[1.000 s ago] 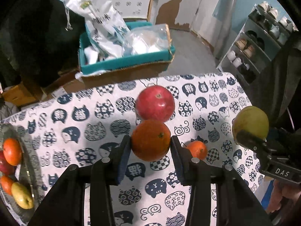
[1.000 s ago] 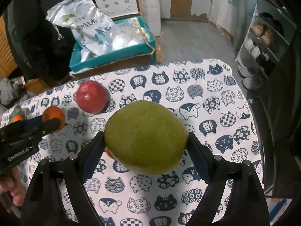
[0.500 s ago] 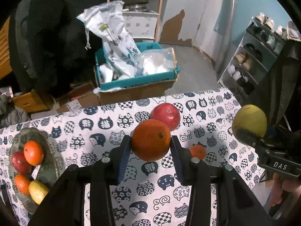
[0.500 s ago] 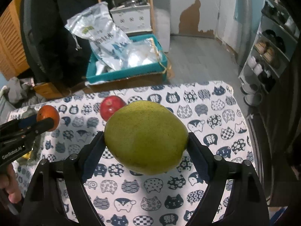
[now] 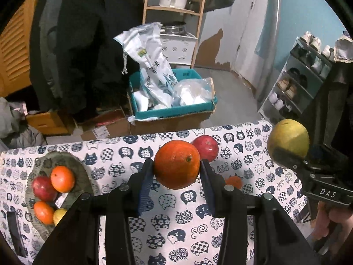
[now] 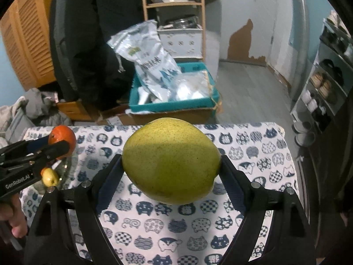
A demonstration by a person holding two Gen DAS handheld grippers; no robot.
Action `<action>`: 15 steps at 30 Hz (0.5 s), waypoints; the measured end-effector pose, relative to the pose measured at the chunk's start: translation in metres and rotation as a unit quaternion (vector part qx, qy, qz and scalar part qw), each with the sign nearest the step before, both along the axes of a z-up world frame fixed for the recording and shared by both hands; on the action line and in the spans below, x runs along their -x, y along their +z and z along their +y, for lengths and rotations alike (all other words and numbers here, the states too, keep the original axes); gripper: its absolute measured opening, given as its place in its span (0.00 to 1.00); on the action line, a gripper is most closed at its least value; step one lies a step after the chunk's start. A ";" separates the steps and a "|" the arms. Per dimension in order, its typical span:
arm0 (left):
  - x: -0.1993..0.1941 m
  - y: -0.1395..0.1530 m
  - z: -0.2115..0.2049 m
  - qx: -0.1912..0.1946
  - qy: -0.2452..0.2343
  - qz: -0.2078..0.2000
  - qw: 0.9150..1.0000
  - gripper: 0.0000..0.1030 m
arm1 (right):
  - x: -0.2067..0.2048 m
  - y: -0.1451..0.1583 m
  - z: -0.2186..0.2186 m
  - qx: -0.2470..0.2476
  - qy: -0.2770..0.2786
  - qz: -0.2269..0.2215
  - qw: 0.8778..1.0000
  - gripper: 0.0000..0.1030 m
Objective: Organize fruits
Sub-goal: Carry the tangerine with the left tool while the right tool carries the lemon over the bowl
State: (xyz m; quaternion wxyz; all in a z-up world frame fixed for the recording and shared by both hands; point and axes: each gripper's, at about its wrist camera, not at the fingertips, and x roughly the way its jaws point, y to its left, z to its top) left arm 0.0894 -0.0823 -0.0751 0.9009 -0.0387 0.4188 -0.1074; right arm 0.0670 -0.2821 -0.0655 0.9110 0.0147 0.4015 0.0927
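Observation:
My left gripper is shut on a large orange and holds it high above the cat-print table. My right gripper is shut on a green pear, also lifted; the pear shows at the right of the left wrist view. A glass plate at the table's left holds a red apple, two oranges and a yellow fruit. A red apple and a small orange lie on the cloth behind my left gripper.
Beyond the table's far edge, a teal crate with bags sits on cardboard boxes on the floor. A shoe rack stands at the right. A wooden shelf and dark coats stand behind. A dark flat object lies by the plate.
Both grippers have risen and pulled back with their fruit. The table looks smaller and lower, and the plate at the left has come fully into the left wrist view.

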 end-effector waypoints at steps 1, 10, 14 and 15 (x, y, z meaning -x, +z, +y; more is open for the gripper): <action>0.001 0.002 0.003 0.001 0.002 -0.001 1.000 0.42 | 0.000 0.003 0.004 -0.001 0.005 -0.003 1.000 0.83; 0.014 0.014 0.040 0.002 0.031 -0.015 0.999 0.42 | 0.000 0.017 0.040 -0.009 0.044 -0.017 0.999 0.83; 0.018 0.017 0.054 -0.001 0.043 -0.021 0.999 0.42 | -0.001 0.020 0.058 -0.011 0.061 -0.019 0.998 0.83; 0.018 0.017 0.059 -0.001 0.046 -0.021 0.999 0.42 | -0.002 0.020 0.064 -0.011 0.066 -0.020 0.998 0.83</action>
